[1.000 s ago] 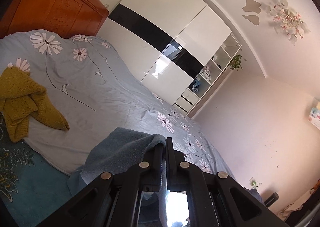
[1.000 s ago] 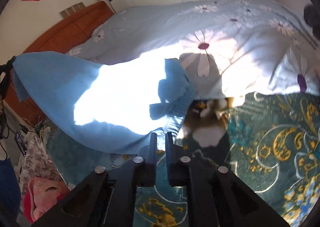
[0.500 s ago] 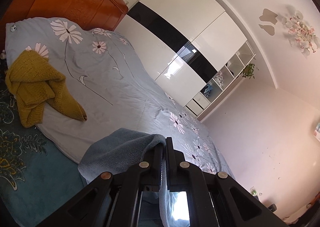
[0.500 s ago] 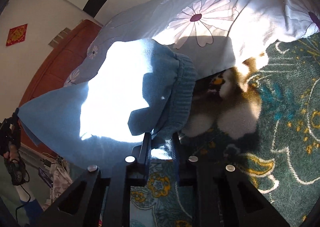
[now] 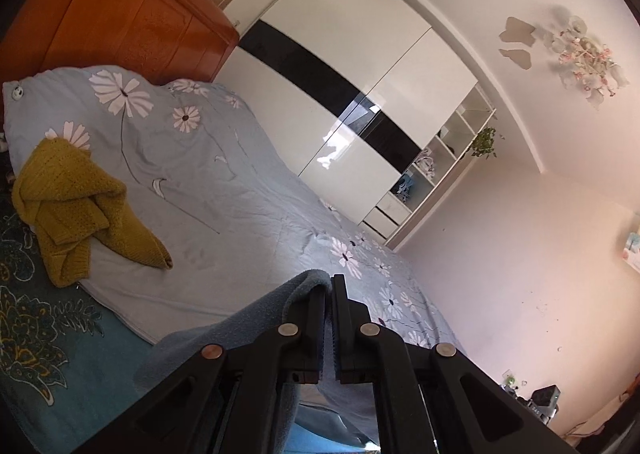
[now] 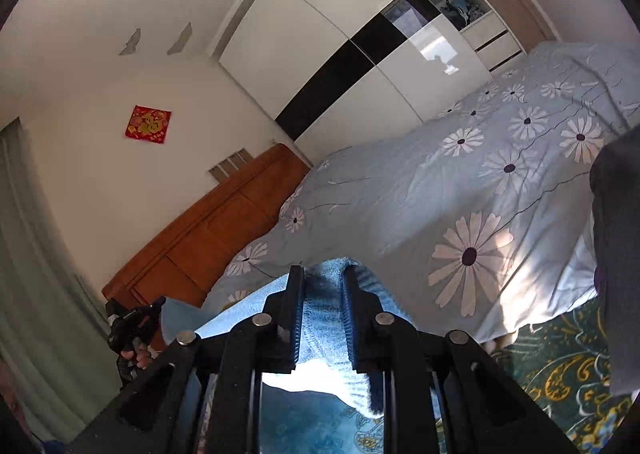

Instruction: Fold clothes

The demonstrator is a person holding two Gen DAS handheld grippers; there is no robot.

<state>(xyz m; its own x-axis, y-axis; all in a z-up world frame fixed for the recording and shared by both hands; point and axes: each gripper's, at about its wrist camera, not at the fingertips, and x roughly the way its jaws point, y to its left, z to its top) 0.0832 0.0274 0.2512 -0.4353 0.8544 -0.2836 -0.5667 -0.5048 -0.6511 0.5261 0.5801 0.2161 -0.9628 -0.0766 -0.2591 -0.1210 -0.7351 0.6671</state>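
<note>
On the left side of my left wrist view, a mustard knit sweater (image 5: 76, 205) lies crumpled at the edge of the flowered duvet (image 5: 224, 181), partly over the teal patterned bedspread (image 5: 44, 334). Behind it stands the orange wooden headboard (image 5: 120, 13). More to the middle, my left gripper (image 5: 327, 294) has its jaws almost closed, and a fold of the blue knit garment (image 5: 256, 318) is pinched between them; the cloth drapes over the left finger and hangs down to the left. To the right I see the white wardrobe with a black band (image 5: 352, 65) and the open shelves (image 5: 452, 149).

In the right wrist view, at the far left, a hand (image 6: 134, 354) holds the other black gripper, and the pale blue cloth touches it. In the middle, my right gripper (image 6: 323, 282) holds the thick ribbed edge of the same blue garment (image 6: 324, 334), so its jaws are narrow but not fully closed. The cloth stretches from here toward the left. Behind lies the duvet, and at the far right something dark grey (image 6: 616, 254) covers the edge; I cannot tell what it is.
</note>
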